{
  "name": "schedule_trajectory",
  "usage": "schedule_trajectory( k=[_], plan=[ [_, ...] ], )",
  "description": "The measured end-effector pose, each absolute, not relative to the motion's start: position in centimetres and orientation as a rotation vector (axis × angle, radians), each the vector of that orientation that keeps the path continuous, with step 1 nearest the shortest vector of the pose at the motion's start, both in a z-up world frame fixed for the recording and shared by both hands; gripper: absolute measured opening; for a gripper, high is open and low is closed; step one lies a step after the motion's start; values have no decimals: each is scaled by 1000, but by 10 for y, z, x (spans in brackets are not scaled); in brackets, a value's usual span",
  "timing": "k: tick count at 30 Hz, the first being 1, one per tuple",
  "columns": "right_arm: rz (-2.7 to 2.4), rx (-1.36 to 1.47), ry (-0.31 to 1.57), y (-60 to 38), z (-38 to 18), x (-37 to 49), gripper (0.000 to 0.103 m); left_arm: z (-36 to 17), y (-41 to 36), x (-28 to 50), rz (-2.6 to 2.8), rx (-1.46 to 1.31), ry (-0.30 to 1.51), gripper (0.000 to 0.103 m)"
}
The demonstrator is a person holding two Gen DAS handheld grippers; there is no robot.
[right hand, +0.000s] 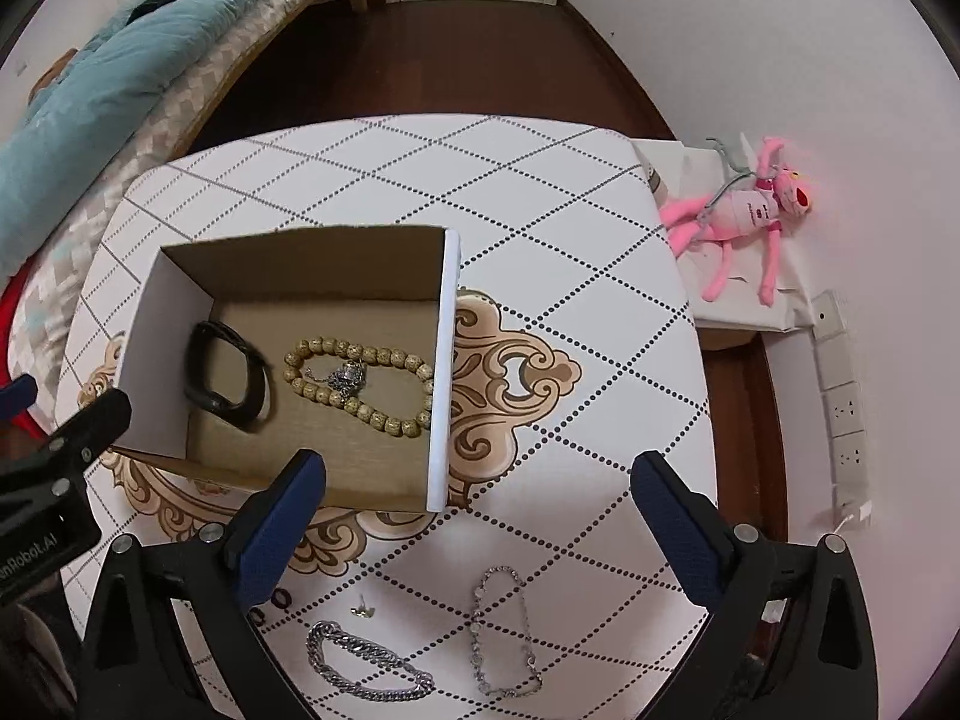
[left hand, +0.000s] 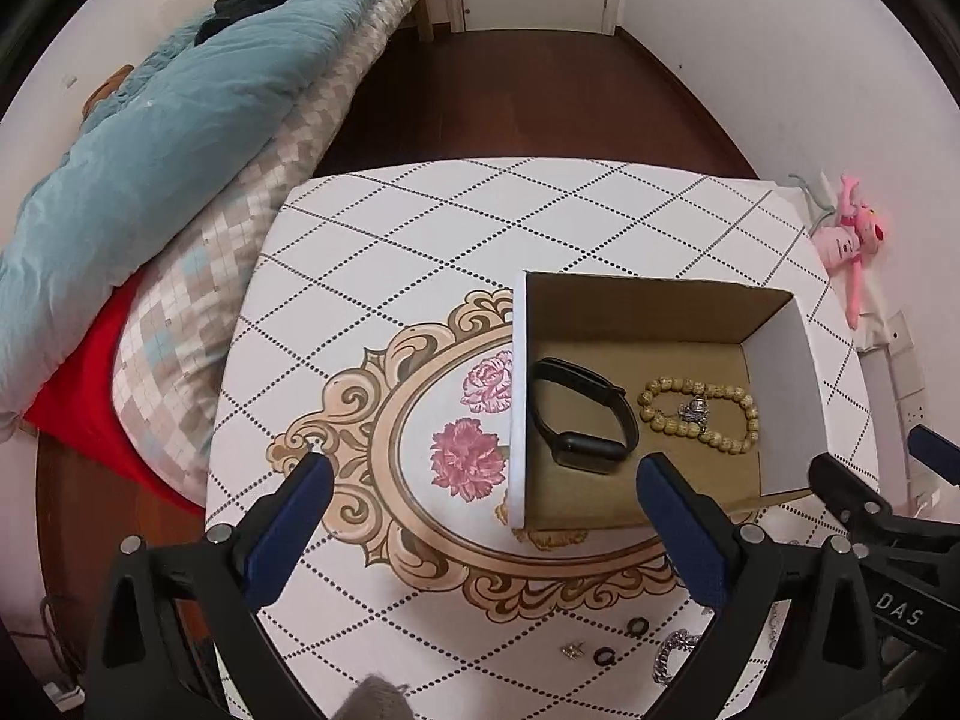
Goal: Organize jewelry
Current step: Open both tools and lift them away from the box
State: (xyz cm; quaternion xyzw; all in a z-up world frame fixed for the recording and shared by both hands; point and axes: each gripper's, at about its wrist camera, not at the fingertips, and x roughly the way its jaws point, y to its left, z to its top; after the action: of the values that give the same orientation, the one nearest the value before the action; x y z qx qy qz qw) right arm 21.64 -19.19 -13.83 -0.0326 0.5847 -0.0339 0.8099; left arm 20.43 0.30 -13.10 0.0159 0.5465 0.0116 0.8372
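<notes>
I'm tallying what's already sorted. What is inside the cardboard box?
Inside the open brown cardboard box lie a black smart wristband, a tan wooden bead bracelet and a small silver piece within the bead loop. The near wall hides part of the floor.

- My left gripper [left hand: 483,468] hangs with its blue-padded jaws spread wide, gripping nothing.
- My right gripper [right hand: 480,468] hangs beside it, jaws equally wide, empty.

The table [right hand: 540,192] wears a white covering with dotted diamond lines and a gold floral medallion. On it sits an open cardboard box [right hand: 447,360], and nearer the cameras lie a chunky silver chain bracelet [right hand: 366,663], a thin crystal bracelet [right hand: 504,630], a small earring [right hand: 362,611] and two dark rings [left hand: 621,642].
</notes>
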Motion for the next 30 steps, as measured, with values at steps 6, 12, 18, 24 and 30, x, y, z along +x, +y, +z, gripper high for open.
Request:
schedule_trajectory(
  k=[6, 12, 18, 24, 30],
  plan=[
    [-84, -59, 1174, -194, -109, 199, 103, -112, 7, 185, 49, 9, 1123, 103],
    [-89, -54, 1102, -194, -79, 172, 103, -83, 5, 156, 55, 27, 1050, 103],
    [-89, -46, 1038, -196, -49, 142, 102, -50, 4, 128, 45, 21, 983, 103],
    [-88, -32, 971, -193, -18, 115, 102, -26, 5, 105, 32, 12, 933, 103],
    [-93, -17, 917, -194, 9, 93, 102, -19, 5, 92, 50, 7, 926, 103]
  ],
)
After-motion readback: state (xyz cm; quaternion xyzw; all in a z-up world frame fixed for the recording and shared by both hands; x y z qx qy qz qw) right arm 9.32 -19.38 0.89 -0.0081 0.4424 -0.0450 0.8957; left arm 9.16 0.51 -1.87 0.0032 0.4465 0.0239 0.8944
